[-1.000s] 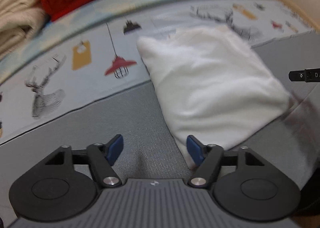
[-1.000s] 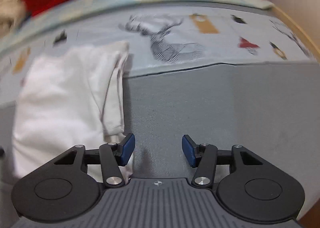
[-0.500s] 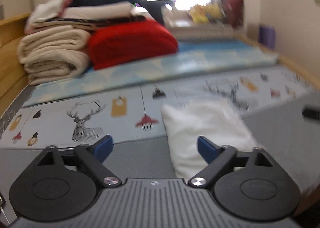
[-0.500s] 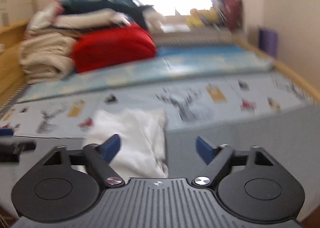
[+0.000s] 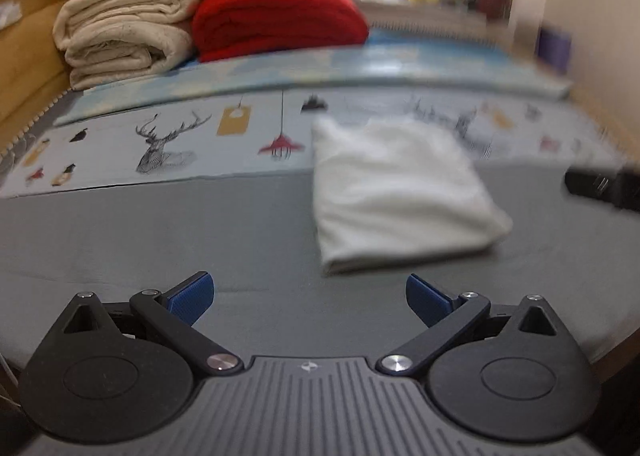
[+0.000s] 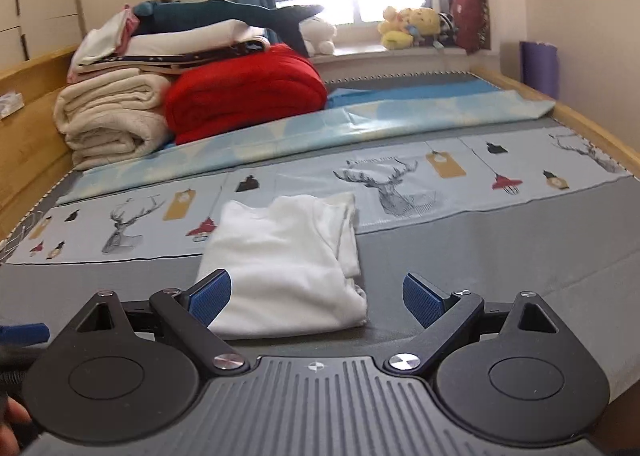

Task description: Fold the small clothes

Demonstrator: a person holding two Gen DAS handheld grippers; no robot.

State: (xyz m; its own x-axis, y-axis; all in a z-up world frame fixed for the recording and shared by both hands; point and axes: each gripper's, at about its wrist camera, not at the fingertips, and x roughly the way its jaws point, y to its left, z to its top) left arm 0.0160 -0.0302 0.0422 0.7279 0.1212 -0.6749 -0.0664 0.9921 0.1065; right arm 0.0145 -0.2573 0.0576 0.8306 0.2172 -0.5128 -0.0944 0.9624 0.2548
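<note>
On grey bed: folded white garment [image 6: 284, 264]; both tongs [image 5: 310, 298] [image 6: 316, 298] apart; shark plush [image 6: 224, 14] right view only.

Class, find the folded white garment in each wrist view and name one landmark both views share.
Left wrist view: the folded white garment lies right of centre, beyond the right finger, on the grey sheet.
Right wrist view: it lies centre-left, partly behind the left finger.
Shared landmark: the red folded blanket at the far left, beside the cream bedding.

Right claw [image 6: 316, 298] gapes above folded white garment [image 6: 286, 268].
</note>
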